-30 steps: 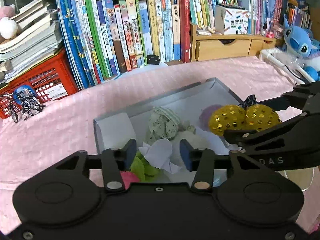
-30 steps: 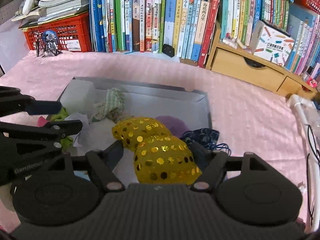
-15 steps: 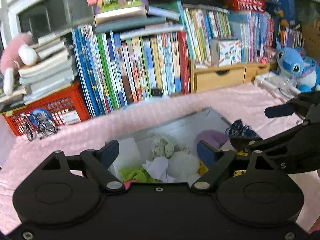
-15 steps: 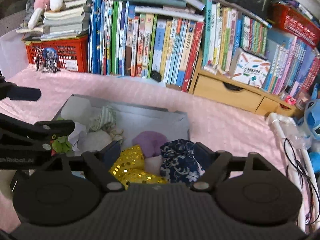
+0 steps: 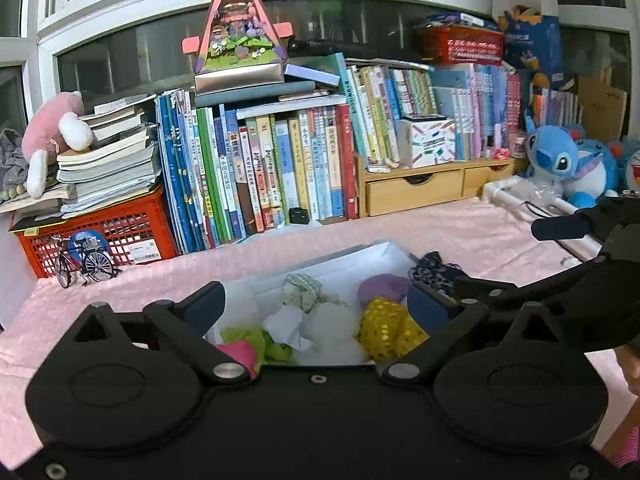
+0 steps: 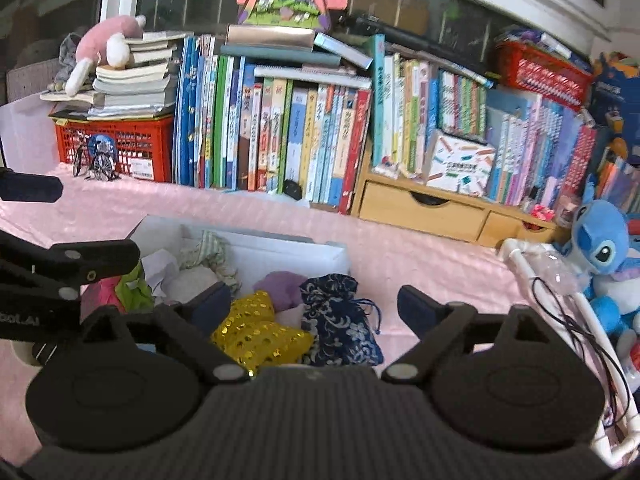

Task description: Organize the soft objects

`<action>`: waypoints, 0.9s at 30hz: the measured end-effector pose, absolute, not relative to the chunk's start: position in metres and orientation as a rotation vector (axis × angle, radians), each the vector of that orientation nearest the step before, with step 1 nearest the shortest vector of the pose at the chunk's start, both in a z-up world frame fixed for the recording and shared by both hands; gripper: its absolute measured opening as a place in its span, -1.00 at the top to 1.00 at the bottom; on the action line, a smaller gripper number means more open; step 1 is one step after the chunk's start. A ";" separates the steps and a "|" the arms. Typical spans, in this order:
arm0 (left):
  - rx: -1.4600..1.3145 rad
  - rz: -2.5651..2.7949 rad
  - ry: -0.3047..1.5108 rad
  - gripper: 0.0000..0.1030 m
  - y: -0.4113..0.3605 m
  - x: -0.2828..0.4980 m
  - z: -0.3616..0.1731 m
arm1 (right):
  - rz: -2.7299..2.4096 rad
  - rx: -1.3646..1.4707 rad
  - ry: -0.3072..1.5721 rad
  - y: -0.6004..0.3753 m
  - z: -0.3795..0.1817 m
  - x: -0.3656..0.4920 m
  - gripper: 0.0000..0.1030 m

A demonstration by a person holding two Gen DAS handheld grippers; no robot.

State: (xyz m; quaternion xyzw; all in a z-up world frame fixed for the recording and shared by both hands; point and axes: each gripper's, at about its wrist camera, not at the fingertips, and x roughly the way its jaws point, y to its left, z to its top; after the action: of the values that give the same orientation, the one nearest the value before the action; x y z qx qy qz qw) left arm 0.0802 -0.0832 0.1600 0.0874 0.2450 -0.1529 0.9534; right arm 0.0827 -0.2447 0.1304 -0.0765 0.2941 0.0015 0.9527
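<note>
1. Left wrist view first: we see our left gripper (image 5: 316,300) nearest, its jaws spreading wide with nothing pressed between the pads.
2. Just beyond it we find the grey box (image 5: 360,254) on the pink cloth (image 5: 460,236), holding the soft things: a pink piece (image 5: 240,352), a green one (image 5: 256,338), crumpled white paper (image 5: 286,326), a white ball (image 5: 334,330) and the gold sequinned pouch (image 5: 386,328).
3. Right wrist view: our right gripper (image 6: 316,308) is also opening, its pads clear of everything; the sequinned pouch and a dark blue floral pouch (image 6: 340,324) lie below and between the fingers, the floral one at the box's right edge.
4. Farther back we see a purple lump (image 6: 280,284) and a striped cloth bundle (image 6: 208,248) inside the box.
5. Farthest, books (image 6: 280,132), a red crate (image 6: 116,140) and a blue plush (image 6: 600,240) line the back.
</note>
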 end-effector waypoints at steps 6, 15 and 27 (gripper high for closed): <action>0.151 -0.310 0.500 -0.92 -0.079 0.059 0.153 | -0.022 -0.169 0.555 -0.247 0.124 0.056 -0.95; 0.106 -0.269 0.515 -0.93 -0.067 0.041 0.140 | -0.073 -0.148 0.519 -0.254 0.114 0.027 -1.00; 0.087 -0.206 0.559 -0.93 -0.053 0.019 0.107 | -0.080 -0.145 0.468 -0.248 0.092 -0.011 -1.00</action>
State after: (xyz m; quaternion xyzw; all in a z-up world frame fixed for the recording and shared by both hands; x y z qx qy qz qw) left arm 0.0185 -0.0526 0.1065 0.0430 0.2753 -0.1013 0.9550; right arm -0.0107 -0.2484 0.0923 -0.0718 0.2314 -0.0394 0.9694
